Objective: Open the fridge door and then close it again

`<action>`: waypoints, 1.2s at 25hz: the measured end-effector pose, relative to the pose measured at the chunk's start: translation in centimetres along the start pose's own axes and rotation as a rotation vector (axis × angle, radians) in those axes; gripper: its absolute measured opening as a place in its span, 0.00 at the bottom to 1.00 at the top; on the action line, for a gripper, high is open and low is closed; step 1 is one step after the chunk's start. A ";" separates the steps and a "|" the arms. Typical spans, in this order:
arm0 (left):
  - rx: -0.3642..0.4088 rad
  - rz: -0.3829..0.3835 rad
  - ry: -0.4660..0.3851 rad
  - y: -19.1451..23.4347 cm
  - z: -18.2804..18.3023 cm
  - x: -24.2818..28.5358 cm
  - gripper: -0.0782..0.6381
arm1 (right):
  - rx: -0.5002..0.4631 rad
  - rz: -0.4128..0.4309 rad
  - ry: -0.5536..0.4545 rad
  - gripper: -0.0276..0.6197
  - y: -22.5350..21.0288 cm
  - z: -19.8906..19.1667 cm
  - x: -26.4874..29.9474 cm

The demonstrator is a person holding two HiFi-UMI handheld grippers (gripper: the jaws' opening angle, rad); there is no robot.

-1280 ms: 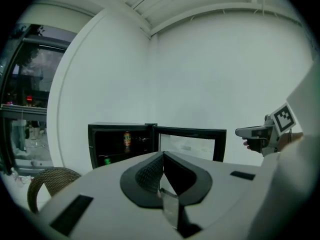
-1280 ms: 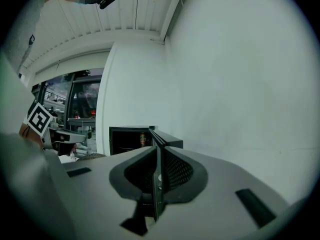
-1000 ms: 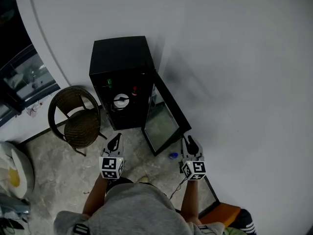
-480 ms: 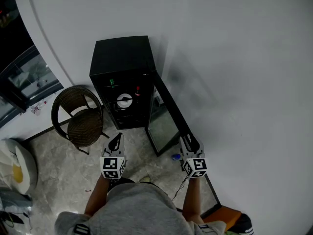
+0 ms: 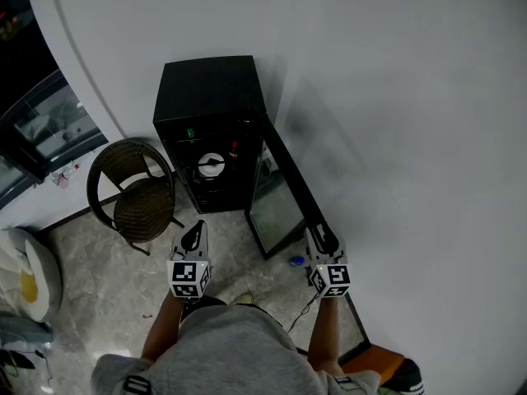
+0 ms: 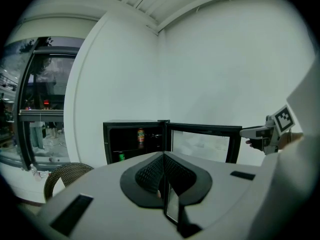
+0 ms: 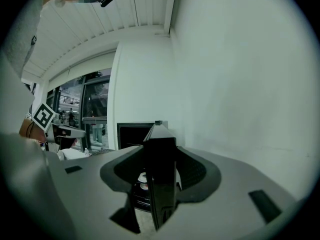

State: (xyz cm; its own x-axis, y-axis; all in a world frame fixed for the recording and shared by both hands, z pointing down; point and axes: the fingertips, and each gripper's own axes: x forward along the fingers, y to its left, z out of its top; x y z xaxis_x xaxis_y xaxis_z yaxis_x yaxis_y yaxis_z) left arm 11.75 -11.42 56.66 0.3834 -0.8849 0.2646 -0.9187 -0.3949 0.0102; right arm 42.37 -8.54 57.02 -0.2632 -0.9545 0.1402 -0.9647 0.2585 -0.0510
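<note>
A small black fridge [image 5: 210, 89] stands against the white wall, its glass door [image 5: 284, 189] swung wide open toward the right. My right gripper [image 5: 321, 235] is at the door's free edge. In the right gripper view that dark edge [image 7: 160, 154] stands between the jaws of the right gripper [image 7: 159, 171], which are open with a gap showing beside the edge. My left gripper [image 5: 194, 231] hangs in front of the open fridge [image 6: 132, 139], shut and empty [image 6: 164, 156]. Cans and a white plate [image 5: 212, 165] sit on the shelves.
A brown wicker chair [image 5: 136, 196] stands left of the fridge. A small blue object [image 5: 292, 262] lies on the marble floor under the door. An orange thing [image 5: 383, 359] lies by the wall at bottom right. Glass windows [image 5: 41, 130] run along the left.
The right gripper has crept slightly closer to the door's free edge. The door and the left gripper stay where they were.
</note>
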 end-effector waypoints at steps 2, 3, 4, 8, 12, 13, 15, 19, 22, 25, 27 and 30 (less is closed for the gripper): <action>0.000 0.000 -0.002 0.3 0.0 -0.3 0.12 | -0.001 -0.005 0.002 0.35 0.3 0.0 0.0; 0.000 0.001 -0.001 0.5 0.0 -0.4 0.12 | 0.000 -0.008 0.002 0.35 0.5 0.0 0.0; -0.001 0.002 0.001 0.8 -0.1 -0.6 0.12 | 0.002 -0.010 0.002 0.35 0.7 -0.1 0.0; -0.006 0.011 0.009 1.8 -0.6 -1.3 0.12 | 0.004 -0.005 0.014 0.35 1.6 -0.2 0.0; -0.012 0.016 0.011 2.6 -0.8 -1.8 0.12 | 0.003 0.000 0.016 0.35 2.6 0.0 0.1; -0.012 0.013 0.014 2.7 -0.8 -1.9 0.12 | 0.003 0.000 0.018 0.35 2.8 0.0 0.1; -0.012 0.007 0.018 2.9 -1.0 -2.1 0.12 | 0.003 0.001 0.018 0.35 3.4 0.1 0.2; -0.018 0.004 0.024 3.5 -1.4 -2.5 0.12 | 0.001 0.009 0.022 0.35 4.5 0.0 0.3; -0.021 -0.002 0.028 4.0 -1.6 -2.4 0.12 | 0.000 0.018 0.028 0.36 5.5 -0.1 0.5; -0.025 -0.008 0.024 4.4 -1.5 -2.6 0.12 | -0.005 0.027 0.034 0.35 6.6 0.0 0.6; -0.025 -0.014 0.023 4.6 -1.6 -2.6 0.12 | -0.008 0.033 0.035 0.35 7.3 0.0 0.8; -0.027 -0.021 0.026 4.9 -1.8 -2.7 0.12 | -0.010 0.041 0.036 0.35 8.3 0.0 0.9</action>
State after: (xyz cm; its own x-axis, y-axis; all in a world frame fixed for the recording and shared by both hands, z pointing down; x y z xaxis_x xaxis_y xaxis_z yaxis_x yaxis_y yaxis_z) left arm 6.02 -10.56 57.72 0.4002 -0.8698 0.2886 -0.9128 -0.4063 0.0414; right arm 34.16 -7.26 56.73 -0.3027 -0.9371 0.1739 -0.9531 0.2990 -0.0475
